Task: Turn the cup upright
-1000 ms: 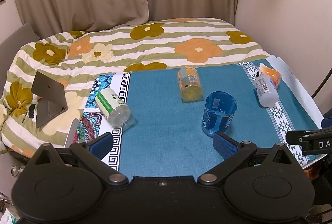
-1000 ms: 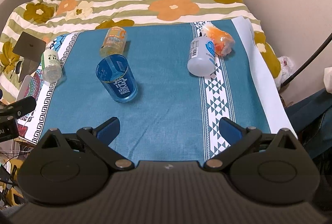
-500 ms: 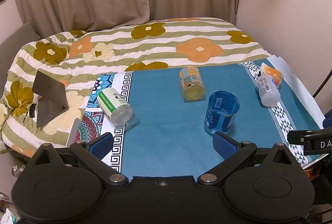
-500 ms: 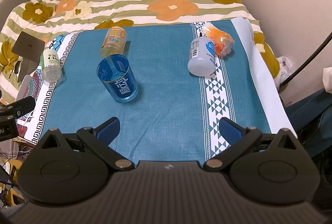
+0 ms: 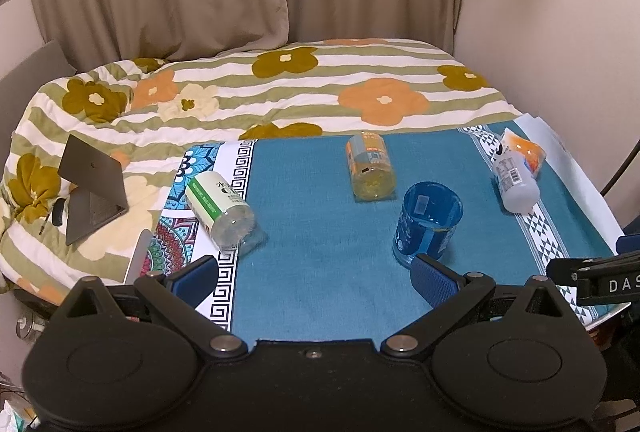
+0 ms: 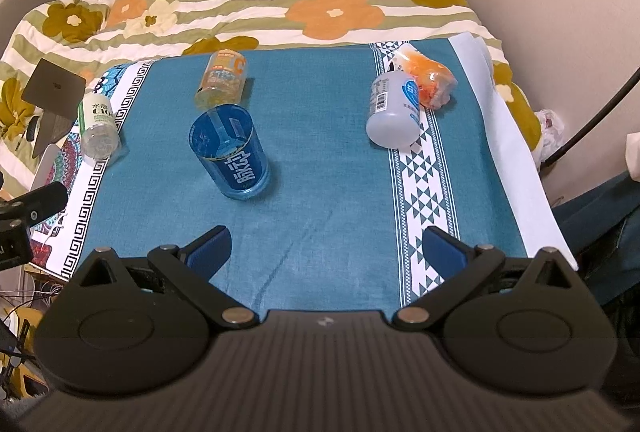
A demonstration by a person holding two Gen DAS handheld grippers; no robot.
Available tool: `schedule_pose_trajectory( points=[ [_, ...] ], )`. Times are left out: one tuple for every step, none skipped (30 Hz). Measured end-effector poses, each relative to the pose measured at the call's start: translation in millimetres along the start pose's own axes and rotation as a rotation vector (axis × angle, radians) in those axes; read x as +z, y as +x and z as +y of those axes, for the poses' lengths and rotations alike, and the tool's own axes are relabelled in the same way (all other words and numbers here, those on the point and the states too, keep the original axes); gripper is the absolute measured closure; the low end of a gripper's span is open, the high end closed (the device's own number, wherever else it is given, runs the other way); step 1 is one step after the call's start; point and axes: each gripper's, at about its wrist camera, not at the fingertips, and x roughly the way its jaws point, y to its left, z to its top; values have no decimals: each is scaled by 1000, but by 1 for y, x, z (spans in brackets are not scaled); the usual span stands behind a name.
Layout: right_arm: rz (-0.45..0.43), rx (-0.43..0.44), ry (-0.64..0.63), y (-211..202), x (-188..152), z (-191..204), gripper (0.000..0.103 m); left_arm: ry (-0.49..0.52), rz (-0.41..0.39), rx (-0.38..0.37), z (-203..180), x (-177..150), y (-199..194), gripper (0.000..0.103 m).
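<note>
A blue see-through cup with white lettering [image 6: 230,152] stands on the teal cloth, open rim facing up; it also shows in the left wrist view [image 5: 428,222]. My left gripper [image 5: 314,278] is open and empty at the cloth's near edge, its right pad just in front of the cup. My right gripper [image 6: 326,252] is open and empty, hovering over the cloth's near side, right of the cup and apart from it.
Lying on the cloth [image 6: 328,160]: an orange-labelled bottle [image 6: 222,80], a green-labelled bottle [image 6: 96,126] at left, a white bottle [image 6: 394,112] beside an orange bag [image 6: 430,78]. A grey stand [image 5: 92,188] sits on the flowered quilt [image 5: 320,88]. A wall lies to the right.
Both views have drifted back slightly. The cup and bottles have stayed in place. Both grippers remain open.
</note>
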Motion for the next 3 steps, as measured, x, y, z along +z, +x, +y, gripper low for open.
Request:
schedule_pose_trajectory(
  points=[
    [-1,1,-1,0,0,1,0,-1,-3,1,0,0,0,0],
    [-2,3,-6,1,1,1,0,-2,-7,3,1,0,-1,0],
    [-4,6,-12,2,2,3,0,-3,-9,4,1,1,-1,0]
  ],
)
